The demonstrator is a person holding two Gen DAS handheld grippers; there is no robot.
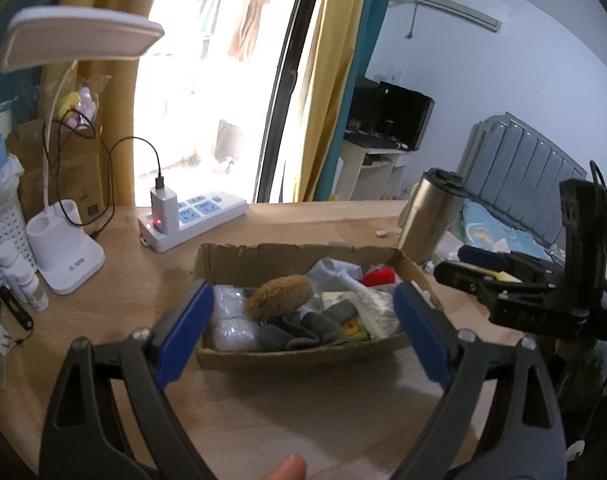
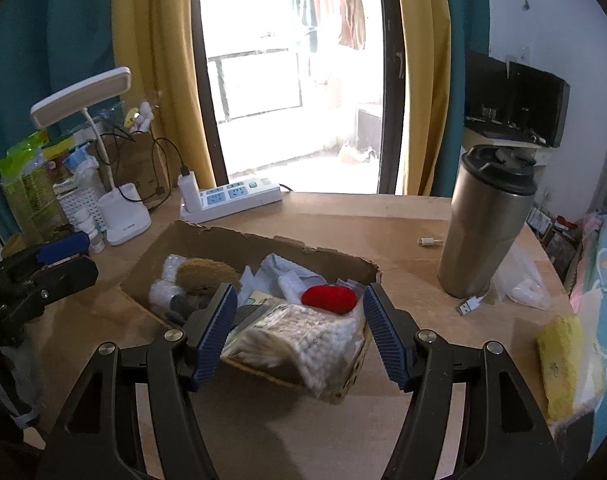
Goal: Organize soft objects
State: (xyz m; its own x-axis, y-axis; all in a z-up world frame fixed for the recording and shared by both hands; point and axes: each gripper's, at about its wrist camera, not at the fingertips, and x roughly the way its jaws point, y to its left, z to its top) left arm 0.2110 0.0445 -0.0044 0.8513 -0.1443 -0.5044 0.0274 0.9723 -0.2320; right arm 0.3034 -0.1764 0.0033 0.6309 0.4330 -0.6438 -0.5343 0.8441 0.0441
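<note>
Both claws, left claw (image 1: pixel 303 312) and right claw (image 2: pixel 299 332), hang released, tilted down over the cardboard box (image 1: pixel 303 354).

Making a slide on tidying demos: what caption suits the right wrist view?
Open right gripper hovering above a cardboard box packed with a red plush and a bag of cotton swabs.

We see left gripper (image 1: pixel 303 326) with blue fingers (image 1: pixel 187 326) spread wide, nothing between pads, hovering above cardboard box (image 1: pixel 263 354) on tabletop (image 1: pixel 143 280). Box holds brown fuzzy item (image 1: pixel 281 294), grey cloth (image 1: pixel 303 330), white bubble-wrap bundles (image 1: pixel 233 332), red soft item (image 1: pixel 377 277). Right gripper (image 1: pixel 463 264) sits right of box. We note steel tumbler (image 1: pixel 425 216) behind it, white desk lamp (image 1: pixel 65 240) and power strip (image 1: pixel 195 216) at left rear.
</note>
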